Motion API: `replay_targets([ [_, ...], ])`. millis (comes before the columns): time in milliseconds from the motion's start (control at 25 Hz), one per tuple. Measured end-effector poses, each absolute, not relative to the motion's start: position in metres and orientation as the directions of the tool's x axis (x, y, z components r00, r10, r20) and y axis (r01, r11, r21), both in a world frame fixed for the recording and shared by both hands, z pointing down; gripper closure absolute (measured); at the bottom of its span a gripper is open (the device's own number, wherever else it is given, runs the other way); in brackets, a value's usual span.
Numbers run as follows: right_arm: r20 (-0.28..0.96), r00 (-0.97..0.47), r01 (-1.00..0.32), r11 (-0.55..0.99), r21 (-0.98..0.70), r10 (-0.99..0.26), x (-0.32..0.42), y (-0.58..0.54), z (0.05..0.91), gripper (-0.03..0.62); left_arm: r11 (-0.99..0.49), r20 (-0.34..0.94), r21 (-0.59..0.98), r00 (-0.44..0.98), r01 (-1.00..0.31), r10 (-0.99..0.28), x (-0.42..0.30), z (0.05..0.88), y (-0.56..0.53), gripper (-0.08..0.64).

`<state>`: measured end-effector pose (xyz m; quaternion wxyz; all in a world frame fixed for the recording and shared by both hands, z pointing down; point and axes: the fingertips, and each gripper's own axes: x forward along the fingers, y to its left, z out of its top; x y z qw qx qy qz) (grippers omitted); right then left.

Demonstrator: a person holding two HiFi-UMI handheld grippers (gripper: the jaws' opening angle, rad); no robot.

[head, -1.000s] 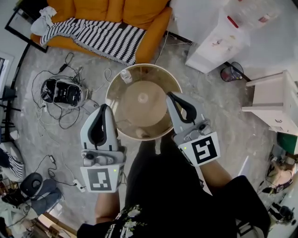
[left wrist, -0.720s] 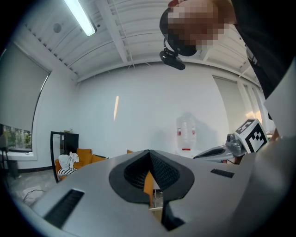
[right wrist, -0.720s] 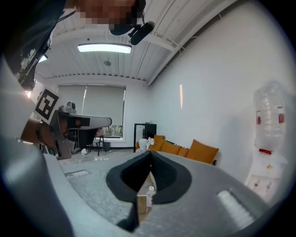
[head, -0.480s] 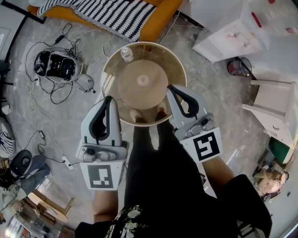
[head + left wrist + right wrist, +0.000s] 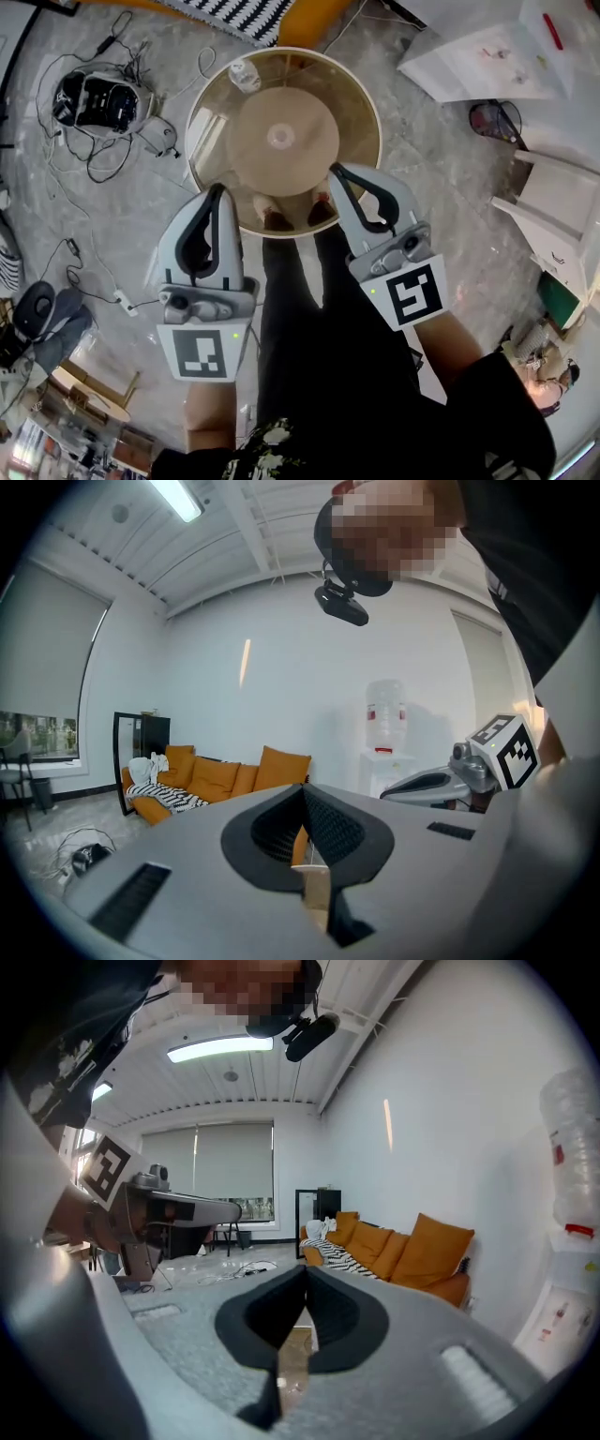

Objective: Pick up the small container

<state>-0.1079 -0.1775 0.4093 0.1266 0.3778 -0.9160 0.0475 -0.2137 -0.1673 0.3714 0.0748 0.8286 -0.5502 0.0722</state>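
The small clear container [image 5: 244, 75] stands at the far left rim of a round glass table [image 5: 361, 103]. My left gripper [image 5: 218, 189] hangs over the table's near left edge, shut, with nothing in it. Over the near right edge is my right gripper [image 5: 335, 172], also shut and empty. Both point toward the table, well short of the container. In the left gripper view the jaws [image 5: 304, 791] meet at the tip, and the right gripper [image 5: 441, 782] shows beside them. The right gripper view shows its jaws [image 5: 305, 1273] pressed together.
The person's legs and shoes [image 5: 291, 217] show beneath the glass. Cables and a black-and-white device [image 5: 89, 98] lie on the floor at the left. An orange sofa [image 5: 319, 11] is beyond the table, a white unit [image 5: 478, 56] at the upper right, a white stool [image 5: 562, 220] at the right.
Both grippers have sunk toward the table's near edge and stayed shut. The table has slid up the head view and most of the sofa has left it.
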Motion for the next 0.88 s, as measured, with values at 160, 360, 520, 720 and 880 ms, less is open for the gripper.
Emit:
replay_targets([
  [160, 0.292, -0.701, -0.681, 0.732, -0.005, -0.65, -0.111, -0.175, 0.435, 0.594, -0.362, 0.232, 0.064, 0.367, -0.93, -0.901, -0.206, 0.397, -0.168, 0.554],
  [360, 0.308, -0.688, -0.692, 0.722, -0.007, -0.657, -0.109, -0.187, 0.468, 0.567, -0.347, 0.259, 0.076, 0.355, -0.935, -0.899, -0.205, 0.435, -0.174, 0.554],
  [520, 0.342, -0.706, -0.67, 0.741, -0.041, -0.62, -0.112, -0.186, 0.501, 0.503, -0.327, 0.288, 0.09, 0.339, -0.941, -0.895, -0.205, 0.463, -0.175, 0.554],
  [720, 0.35, -0.718, -0.653, 0.757, -0.037, -0.602, -0.123, -0.19, 0.531, 0.502, -0.327, 0.311, 0.079, 0.335, -0.942, -0.89, -0.206, 0.498, -0.178, 0.554],
  [880, 0.365, -0.718, -0.648, 0.76, -0.042, -0.592, -0.128, -0.192, 0.555, 0.468, -0.306, 0.329, 0.1, 0.322, -0.947, -0.888, -0.208, 0.525, -0.179, 0.554],
])
